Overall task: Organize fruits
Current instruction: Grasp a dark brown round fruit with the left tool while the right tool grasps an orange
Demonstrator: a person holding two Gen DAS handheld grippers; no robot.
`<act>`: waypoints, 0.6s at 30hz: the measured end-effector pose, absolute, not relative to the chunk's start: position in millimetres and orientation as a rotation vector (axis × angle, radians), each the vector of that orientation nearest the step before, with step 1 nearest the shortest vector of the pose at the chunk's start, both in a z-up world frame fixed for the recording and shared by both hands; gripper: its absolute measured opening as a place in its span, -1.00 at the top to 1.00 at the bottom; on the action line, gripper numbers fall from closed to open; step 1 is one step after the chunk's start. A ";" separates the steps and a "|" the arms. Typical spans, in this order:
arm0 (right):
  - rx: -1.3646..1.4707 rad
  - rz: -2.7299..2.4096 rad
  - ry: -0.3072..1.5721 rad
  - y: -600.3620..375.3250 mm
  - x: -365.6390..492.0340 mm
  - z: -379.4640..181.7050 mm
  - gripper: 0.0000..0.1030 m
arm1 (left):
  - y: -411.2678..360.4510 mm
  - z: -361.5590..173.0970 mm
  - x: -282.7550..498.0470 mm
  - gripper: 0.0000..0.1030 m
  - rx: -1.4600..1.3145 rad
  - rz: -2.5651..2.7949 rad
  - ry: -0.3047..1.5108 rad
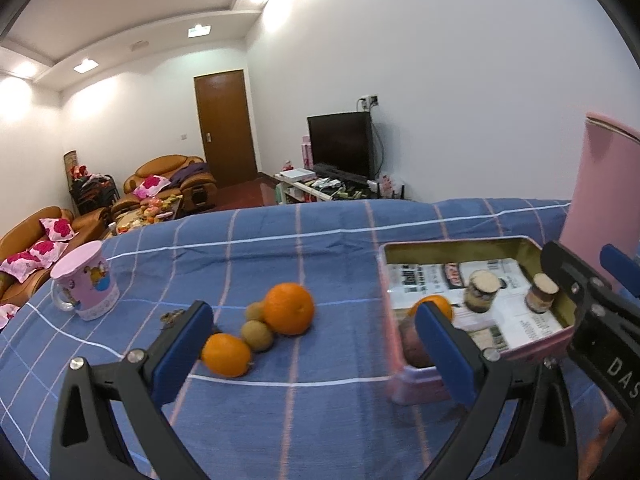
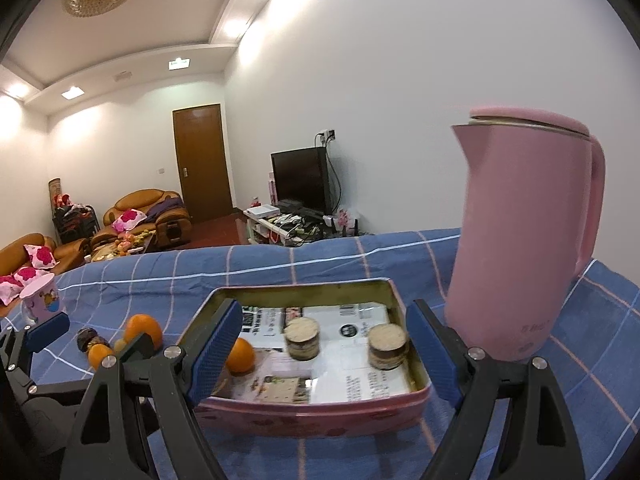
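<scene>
On the blue checked cloth lie a large orange (image 1: 289, 308), a smaller orange (image 1: 226, 354) and two brown kiwi-like fruits (image 1: 258, 334) in a cluster. My left gripper (image 1: 314, 318) is open just short of them, holding nothing. A pink tin (image 2: 312, 412) lined with paper holds one orange (image 2: 240, 354) and two cork-lidded jars (image 2: 302, 338). A reddish fruit (image 1: 414, 342) shows in the tin's near corner. My right gripper (image 2: 324, 312) is open above the tin's near wall, with nothing between its fingers.
A tall pink kettle (image 2: 520, 240) stands right of the tin, close to the right finger. A pink mug (image 1: 86, 284) sits at the cloth's far left. A small dark object (image 1: 172, 317) lies by the left finger. Sofas and a television stand lie beyond the table.
</scene>
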State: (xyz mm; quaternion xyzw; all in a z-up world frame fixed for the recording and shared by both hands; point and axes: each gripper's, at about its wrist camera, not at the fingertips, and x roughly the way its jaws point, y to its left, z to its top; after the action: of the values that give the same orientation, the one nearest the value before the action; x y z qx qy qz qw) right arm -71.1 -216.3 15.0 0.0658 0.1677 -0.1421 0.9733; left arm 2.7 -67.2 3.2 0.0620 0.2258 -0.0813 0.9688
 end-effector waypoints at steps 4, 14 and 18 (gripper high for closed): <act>0.144 -0.258 0.354 -202.2 -65.4 13.0 -0.65 | -49.9 1.5 8.9 -1.00 0.117 -0.146 0.468; 0.147 -0.186 0.386 -160.2 -46.4 10.2 -0.65 | -5.6 -2.7 25.1 -1.00 0.095 -0.098 0.493; 0.139 -0.161 0.395 -142.9 -36.8 10.2 -0.65 | 12.3 -3.6 31.6 -1.00 0.089 -0.080 0.500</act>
State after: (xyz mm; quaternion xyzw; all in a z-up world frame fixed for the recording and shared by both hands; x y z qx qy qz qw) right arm -36.8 -142.9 10.2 0.0691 0.1957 -0.0799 0.9750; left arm 31.6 12.3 -3.6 0.0438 0.2474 -0.0396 0.9671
